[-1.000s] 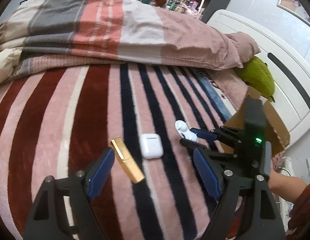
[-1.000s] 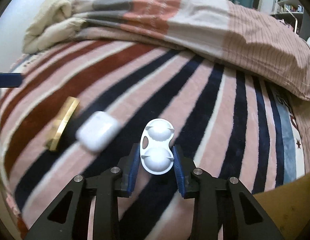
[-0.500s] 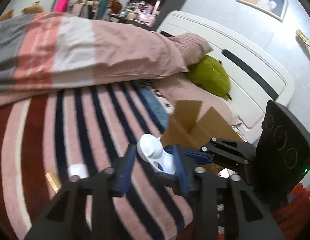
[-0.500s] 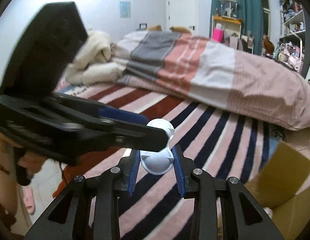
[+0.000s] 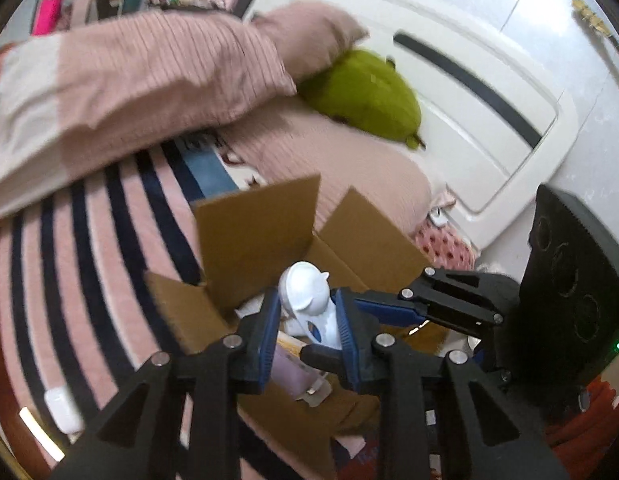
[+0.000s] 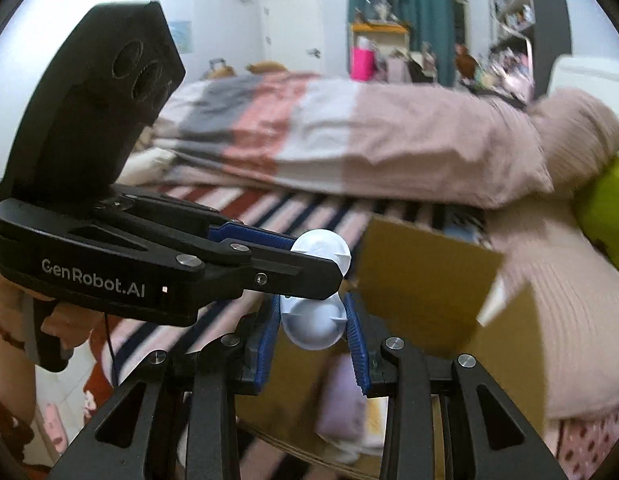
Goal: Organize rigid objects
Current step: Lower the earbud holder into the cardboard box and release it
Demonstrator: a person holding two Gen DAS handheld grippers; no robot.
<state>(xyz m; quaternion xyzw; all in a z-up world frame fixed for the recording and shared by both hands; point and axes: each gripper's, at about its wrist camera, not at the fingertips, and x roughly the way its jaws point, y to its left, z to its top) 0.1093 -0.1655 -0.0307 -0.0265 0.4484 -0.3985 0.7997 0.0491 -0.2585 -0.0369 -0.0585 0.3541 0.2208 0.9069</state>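
Both grippers clamp one white two-domed plastic piece (image 5: 309,304) above the open cardboard box (image 5: 253,232): left gripper (image 5: 307,320) and right gripper (image 6: 313,320) closed on it. Beside the box, a white earbud case (image 5: 63,410) awaits; several items already lie inside.

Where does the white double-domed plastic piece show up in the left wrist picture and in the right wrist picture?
Left wrist view: the white double-domed plastic piece sits low centre, between blue fingers, above the open brown cardboard box.
Right wrist view: the piece is again low centre, between the right gripper fingers, with the left gripper reaching onto it from the left.
Shared landmark: the cardboard box.
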